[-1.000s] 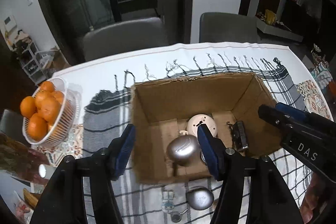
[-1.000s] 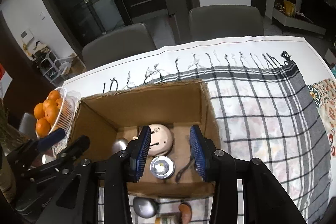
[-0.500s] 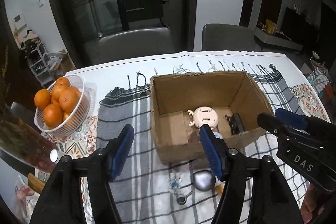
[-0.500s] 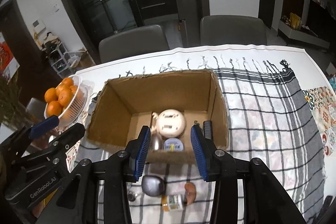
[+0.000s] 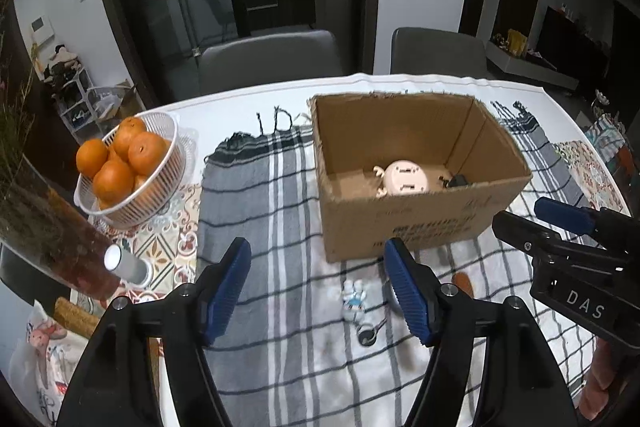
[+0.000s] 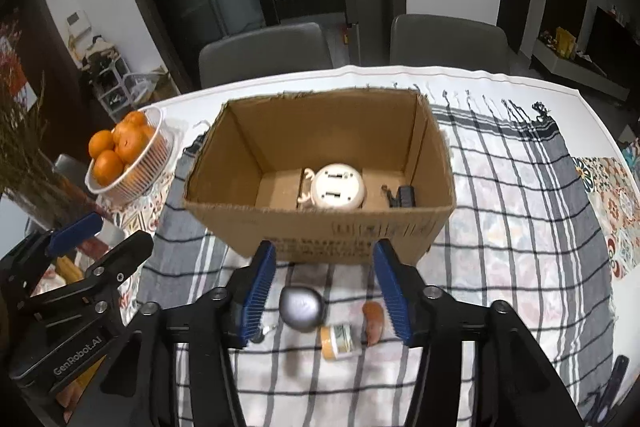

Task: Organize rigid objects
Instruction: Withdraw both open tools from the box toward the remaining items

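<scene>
Left wrist view: the left gripper hangs in front of the cardboard box, its fingers opening and empty, over a small white figurine on the checked cloth. The step looks like fetching the next item for the box.

Right wrist view: the right gripper, fingers opening and grasping nothing, frames a silver round object just before the box, beside a small bottle. Next, lower and clench.

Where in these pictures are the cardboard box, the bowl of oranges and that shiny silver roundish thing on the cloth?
cardboard box (image 6: 340, 227): right wrist view, on its printed front wall.
bowl of oranges (image 5: 170, 143): left wrist view, on the white ribbed rim.
silver roundish thing (image 6: 301, 307): right wrist view, on its shiny top.
</scene>
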`<action>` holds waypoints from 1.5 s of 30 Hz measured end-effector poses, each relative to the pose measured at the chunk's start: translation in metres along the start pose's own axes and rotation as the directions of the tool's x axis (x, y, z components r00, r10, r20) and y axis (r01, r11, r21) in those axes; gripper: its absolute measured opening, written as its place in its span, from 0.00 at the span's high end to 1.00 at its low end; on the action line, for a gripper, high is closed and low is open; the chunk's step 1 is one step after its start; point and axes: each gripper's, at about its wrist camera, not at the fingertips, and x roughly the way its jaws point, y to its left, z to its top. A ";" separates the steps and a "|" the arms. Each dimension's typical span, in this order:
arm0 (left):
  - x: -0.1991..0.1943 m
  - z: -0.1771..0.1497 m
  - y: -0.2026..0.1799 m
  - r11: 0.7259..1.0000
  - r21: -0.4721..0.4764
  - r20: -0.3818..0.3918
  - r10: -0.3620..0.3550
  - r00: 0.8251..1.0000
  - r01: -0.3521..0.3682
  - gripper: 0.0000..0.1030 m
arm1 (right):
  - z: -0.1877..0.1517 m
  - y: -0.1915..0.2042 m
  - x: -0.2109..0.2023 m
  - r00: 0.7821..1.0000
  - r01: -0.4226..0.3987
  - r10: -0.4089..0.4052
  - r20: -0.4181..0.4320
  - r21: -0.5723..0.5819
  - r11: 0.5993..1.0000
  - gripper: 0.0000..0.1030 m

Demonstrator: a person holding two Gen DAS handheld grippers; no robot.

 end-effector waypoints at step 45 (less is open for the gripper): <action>0.109 -0.059 -0.019 0.995 0.032 -0.320 -0.081 0.944 0.096 0.38 | -0.078 -0.013 0.085 0.946 0.041 -0.019 -0.322 0.064 0.997 0.45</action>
